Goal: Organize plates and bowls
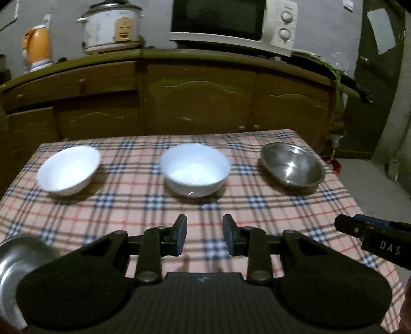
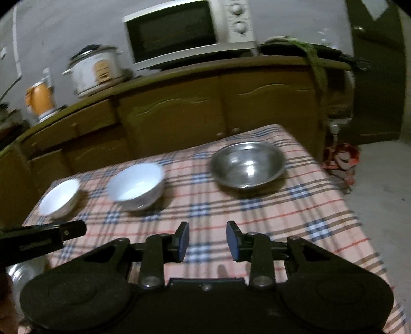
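A table with a checked cloth (image 1: 143, 205) in pink, blue and red stands in front of a long brown cupboard (image 1: 200, 102). Three bowls sit in a row on the cloth, on the side near the cupboard, well apart from each other. The big white bowl (image 1: 195, 169) is in the middle. A smaller white bowl (image 1: 68, 169) is to its left. A shiny metal bowl (image 1: 291, 164) is to its right. One more metal dish (image 1: 15, 264) peeks in at the near left corner of the table.

On top of the cupboard stand a white microwave (image 1: 231, 23), a white rice cooker (image 1: 110, 28) and an orange jug (image 1: 37, 46). A dark door (image 1: 380, 77) is to the right of the cupboard. The wall behind is grey.

The left gripper (image 1: 204, 235) hangs over the near part of the cloth. Its jaws are a little apart and hold nothing. The right gripper (image 2: 207, 242) is beside it, also a little apart and empty.
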`<state>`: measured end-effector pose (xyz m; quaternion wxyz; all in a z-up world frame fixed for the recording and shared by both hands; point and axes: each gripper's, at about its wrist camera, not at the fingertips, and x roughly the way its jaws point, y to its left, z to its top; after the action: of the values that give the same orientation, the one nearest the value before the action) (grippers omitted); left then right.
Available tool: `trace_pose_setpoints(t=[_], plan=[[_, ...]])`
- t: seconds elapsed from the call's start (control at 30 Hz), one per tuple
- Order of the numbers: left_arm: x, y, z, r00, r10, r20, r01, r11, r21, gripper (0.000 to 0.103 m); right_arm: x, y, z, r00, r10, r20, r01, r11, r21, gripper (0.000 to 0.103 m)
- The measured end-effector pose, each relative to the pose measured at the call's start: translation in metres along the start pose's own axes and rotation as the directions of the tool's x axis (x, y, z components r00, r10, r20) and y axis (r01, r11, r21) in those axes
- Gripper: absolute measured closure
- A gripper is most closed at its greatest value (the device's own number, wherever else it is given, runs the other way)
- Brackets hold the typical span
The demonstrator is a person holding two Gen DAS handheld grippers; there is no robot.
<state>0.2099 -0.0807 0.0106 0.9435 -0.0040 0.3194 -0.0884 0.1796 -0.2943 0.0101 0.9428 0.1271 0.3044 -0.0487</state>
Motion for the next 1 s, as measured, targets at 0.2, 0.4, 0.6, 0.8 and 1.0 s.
trace_pose_setpoints(t=[0.2,0.4,0.6,0.8,1.0], plan=[[0.044,-0.030,0.022,0.999,-0.021,-0.024,0.021,1.000,0.015,0.070,0.017,-0.049,0.023,0.997,-0.071,0.002,0.071,0.994,0.087,0.061],[0.090,-0.058,0.044,0.999,-0.043,-0.026,0.045,0.998,0.046,0.062,0.056,-0.090,0.050,0.994,-0.112,-0.020,0.113,0.984,0.139,0.055],[0.140,-0.085,0.065,0.997,-0.067,-0.027,0.069,0.996,0.053,0.046,0.098,-0.116,0.062,0.993,-0.097,-0.061,0.106,0.980,0.166,0.054],[0.189,-0.102,0.068,0.996,-0.049,-0.073,0.056,0.995,0.087,0.047,0.133,-0.130,0.065,0.992,-0.082,-0.094,0.098,0.979,0.181,0.053],[0.218,-0.101,0.065,0.988,-0.081,-0.135,0.092,0.993,0.074,0.082,0.155,-0.134,0.063,0.993,-0.030,-0.118,0.052,0.980,0.190,0.078]])
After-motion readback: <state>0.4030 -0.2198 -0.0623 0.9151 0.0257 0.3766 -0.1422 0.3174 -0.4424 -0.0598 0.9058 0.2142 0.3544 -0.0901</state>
